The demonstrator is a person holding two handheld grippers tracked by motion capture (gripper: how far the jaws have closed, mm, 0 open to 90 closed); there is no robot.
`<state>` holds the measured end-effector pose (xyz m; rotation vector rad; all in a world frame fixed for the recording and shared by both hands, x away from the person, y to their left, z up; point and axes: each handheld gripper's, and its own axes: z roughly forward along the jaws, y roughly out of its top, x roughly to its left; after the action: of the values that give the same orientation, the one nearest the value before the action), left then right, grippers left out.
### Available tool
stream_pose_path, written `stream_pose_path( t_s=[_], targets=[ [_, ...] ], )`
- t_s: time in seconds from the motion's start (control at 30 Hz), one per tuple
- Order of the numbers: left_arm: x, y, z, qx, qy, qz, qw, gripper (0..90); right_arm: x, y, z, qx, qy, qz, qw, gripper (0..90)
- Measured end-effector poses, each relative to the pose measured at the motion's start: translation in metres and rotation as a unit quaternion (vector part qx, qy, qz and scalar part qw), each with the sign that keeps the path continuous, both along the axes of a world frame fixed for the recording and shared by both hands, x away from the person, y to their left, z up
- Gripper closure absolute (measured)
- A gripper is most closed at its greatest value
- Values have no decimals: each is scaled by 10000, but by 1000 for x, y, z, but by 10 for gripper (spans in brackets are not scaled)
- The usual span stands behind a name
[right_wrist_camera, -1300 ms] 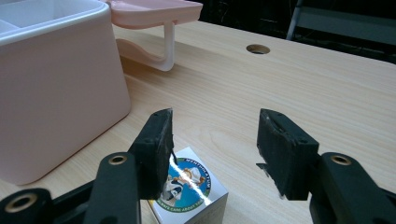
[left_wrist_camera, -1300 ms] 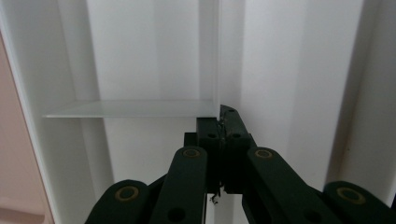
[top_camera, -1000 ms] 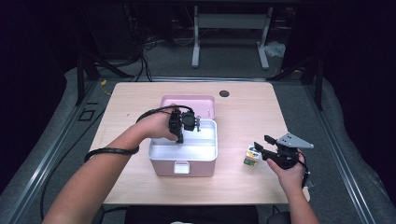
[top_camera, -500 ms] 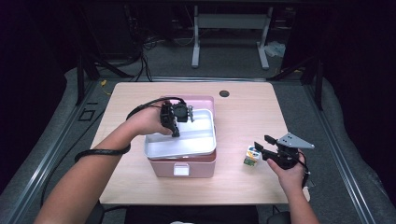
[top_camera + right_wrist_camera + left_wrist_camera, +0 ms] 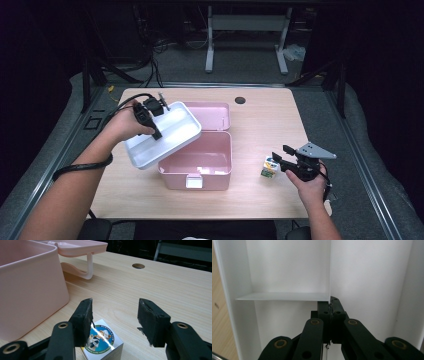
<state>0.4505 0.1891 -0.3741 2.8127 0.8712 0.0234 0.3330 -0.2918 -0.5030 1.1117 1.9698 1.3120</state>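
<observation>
— Dark floor and cables sit behind the wooden bench. What's on the left?

— The left gripper fingers are clamped on a white tray, tilted above the pink box.

— And up close?

— The tray's dividers.

— On the right?

— The right gripper fingers are spread apart beside a little carton. Its picture label shows up close.

The small white cardboard box on the wooden table carried a round blue-and-green emblem on its top face. Around the emblem's rim ran the word "MENTHOLATUM" and, along the lower edge, "ALWAYS CARE ABOUT YOU". A glare streak crossed part of the emblem. Nothing else bore readable text.
</observation>
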Motion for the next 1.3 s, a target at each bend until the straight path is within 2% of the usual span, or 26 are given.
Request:
stream_pose_path(
  t_s=[0.07,0.1,0.13,0.23,0.27,0.3,0.37,0.5,0.6,0.63,0.67,0.8,0.83,0.9,0.93,1.03,1.27,1.3],
  targets=[
    [1,14,-2,168,-22,194,9997,894,0,0,0,5,-3,-18,10000,452],
    [1,30,-4,261,-22,393,9989,894,0,-1,0,19,-16,-17,10000,452],
    [1,30,-4,261,-22,393,9989,894,0,-1,0,19,-16,-17,10000,452],
    [2,53,-11,195,69,637,9978,894,0,-1,0,48,-13,-29,10000,451],
    [1,67,-16,183,85,778,9968,894,1,0,0,37,-8,-23,10000,451],
    [0,72,-18,168,71,860,9961,894,0,0,0,11,8,-24,10000,451],
    [0,78,-21,151,81,925,9956,894,0,0,0,28,-5,-27,10000,448],
    [-2,95,-39,128,223,1145,9931,894,0,0,0,42,7,-45,10000,445],
    [-1,102,-50,145,311,1218,9920,894,0,0,1,41,6,-49,10000,445],
    [-1,106,-57,128,317,1300,9909,894,0,0,1,32,6,-52,10000,445],
    [-1,106,-57,128,317,1300,9909,894,0,0,1,23,-3,-46,10000,445],
    [-1,111,-75,122,422,1393,9893,894,0,0,1,30,-1,-51,10000,445],
    [-1,111,-75,122,422,1393,9893,894,0,0,1,30,-1,-51,10000,445],
    [-2,114,-91,113,523,1432,9882,894,0,0,1,29,8,-52,10000,444],
    [-2,114,-91,113,523,1432,9882,894,0,0,1,29,8,-52,10000,444],
    [-3,114,-106,120,591,1498,9869,894,0,0,1,26,3,-53,10000,444],
    [-6,113,-133,274,635,1515,9860,893,0,1,1,4,10,-44,10000,441],
    [-7,114,-140,391,579,1519,9859,893,0,1,2,-7,22,-51,10000,433]
  ],
)
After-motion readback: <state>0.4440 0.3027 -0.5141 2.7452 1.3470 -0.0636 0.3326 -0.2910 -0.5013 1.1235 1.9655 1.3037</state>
